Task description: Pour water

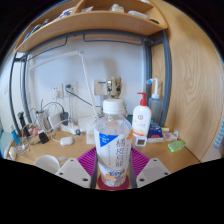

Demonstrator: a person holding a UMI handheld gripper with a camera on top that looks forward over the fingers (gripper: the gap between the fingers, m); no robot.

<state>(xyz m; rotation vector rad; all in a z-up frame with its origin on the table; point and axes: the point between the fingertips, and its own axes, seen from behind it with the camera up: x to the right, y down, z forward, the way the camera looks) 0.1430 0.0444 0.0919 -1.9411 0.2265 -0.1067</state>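
The gripper (112,172) clasps a clear water bottle (114,145) — both pink pads press its labelled sides, white cap upright; beyond it a wooden desk (50,158) carries a pump bottle (142,117) just right, a green sponge (176,146) farther right — cables by the wall; a shelf (95,25) overhead.

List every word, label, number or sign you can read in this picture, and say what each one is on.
No text here can be read for certain.
Water bottle, between the claw fingers: blue characters on its white label, too blurred to read.
Pump bottle beyond it: orange label, print too small to read.
Items on the desk and the shelf: no readable markings.
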